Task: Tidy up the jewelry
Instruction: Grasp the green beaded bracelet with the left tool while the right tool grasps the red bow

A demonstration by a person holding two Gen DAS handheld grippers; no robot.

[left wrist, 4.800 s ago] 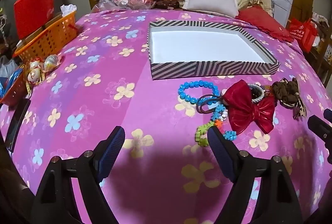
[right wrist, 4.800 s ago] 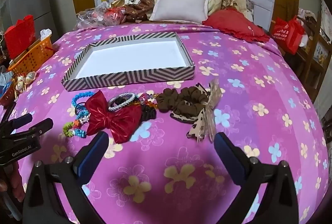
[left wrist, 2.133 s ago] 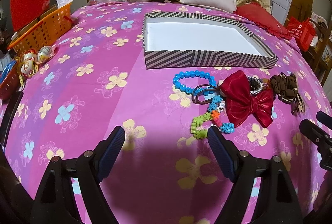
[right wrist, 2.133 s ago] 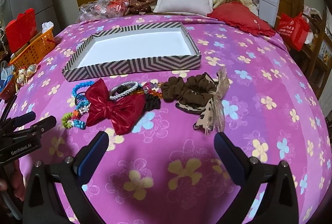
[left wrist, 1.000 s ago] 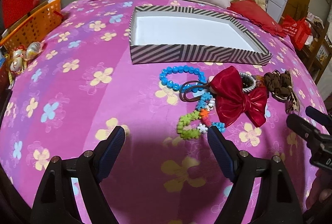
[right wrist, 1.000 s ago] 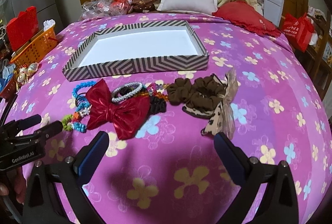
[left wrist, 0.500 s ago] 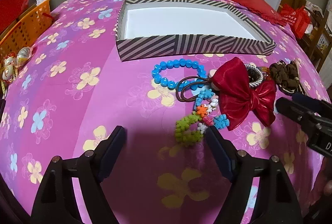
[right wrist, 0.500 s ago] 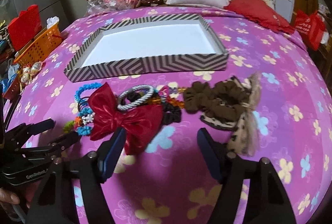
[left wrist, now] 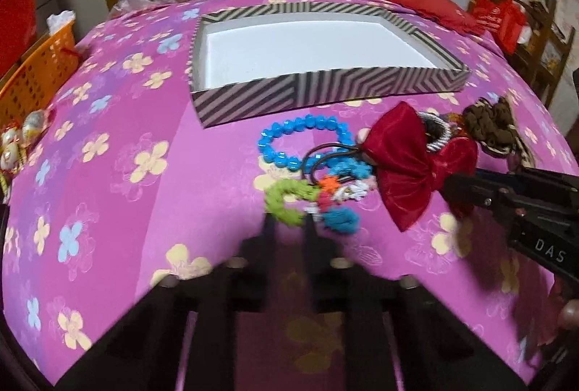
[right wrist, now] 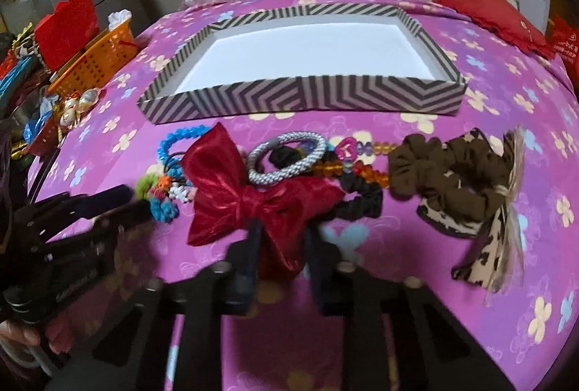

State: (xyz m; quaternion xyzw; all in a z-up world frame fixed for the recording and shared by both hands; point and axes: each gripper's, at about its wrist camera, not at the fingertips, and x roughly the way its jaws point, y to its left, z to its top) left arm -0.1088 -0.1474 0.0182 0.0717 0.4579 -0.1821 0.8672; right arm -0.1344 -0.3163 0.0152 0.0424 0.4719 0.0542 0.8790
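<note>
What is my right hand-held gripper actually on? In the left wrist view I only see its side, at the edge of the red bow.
Observer: The right hand-held gripper has its fingers drawn close together, with the lower lobe of the red bow between them.
Operator: Is anything resting on the bow that might lift with it?
Observer: The silver bracelet overlaps the bow's upper edge, near the knot.
Operator: And underneath?
Observer: A black scrunchie pokes out from beneath the bow's right lobe, touching it.
</note>
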